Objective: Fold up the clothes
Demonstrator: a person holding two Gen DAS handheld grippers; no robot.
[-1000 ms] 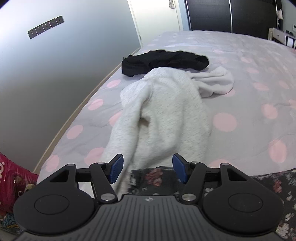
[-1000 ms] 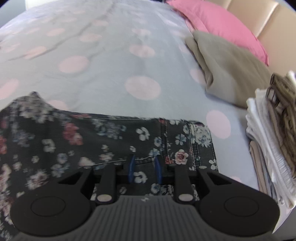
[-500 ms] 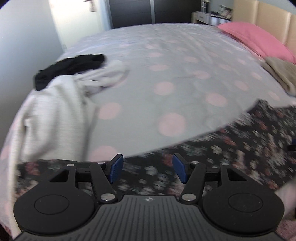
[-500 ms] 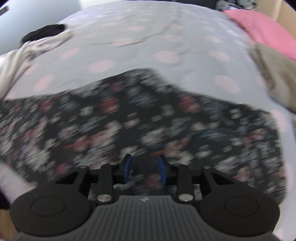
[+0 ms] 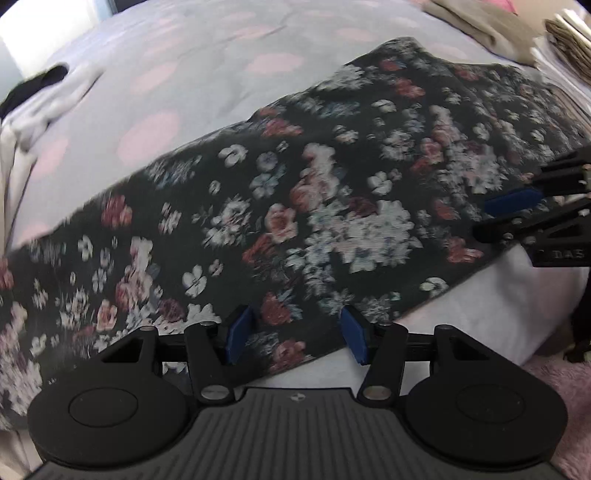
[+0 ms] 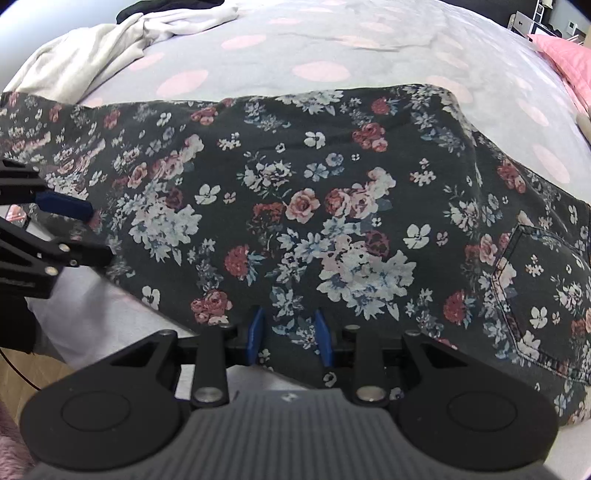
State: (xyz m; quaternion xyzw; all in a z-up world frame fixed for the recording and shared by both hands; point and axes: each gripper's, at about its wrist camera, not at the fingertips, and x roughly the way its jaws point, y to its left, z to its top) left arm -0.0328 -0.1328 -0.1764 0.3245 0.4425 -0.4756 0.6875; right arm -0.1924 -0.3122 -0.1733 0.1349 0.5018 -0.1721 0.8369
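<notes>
Dark floral trousers (image 5: 332,192) lie spread across the near edge of the bed; they also fill the right wrist view (image 6: 314,206), with a back pocket (image 6: 535,295) at the right. My left gripper (image 5: 295,334) is open, its blue pads on either side of the trousers' near edge. My right gripper (image 6: 290,334) is partly open over the same near edge, its pads apart with fabric between them; it also shows at the right of the left wrist view (image 5: 517,206). The left gripper appears at the left of the right wrist view (image 6: 70,218).
The bed has a grey sheet with pink dots (image 6: 321,70). A white garment (image 6: 92,55) and a black one (image 6: 173,5) lie at the far left. A beige pillow (image 5: 480,22) and a stack of folded clothes (image 5: 569,33) sit at the right. A pink pillow (image 6: 565,55) lies beyond.
Both grippers have swung round along the bed's near edge and now face the trousers side by side. The right gripper's jaws have widened from nearly closed.
</notes>
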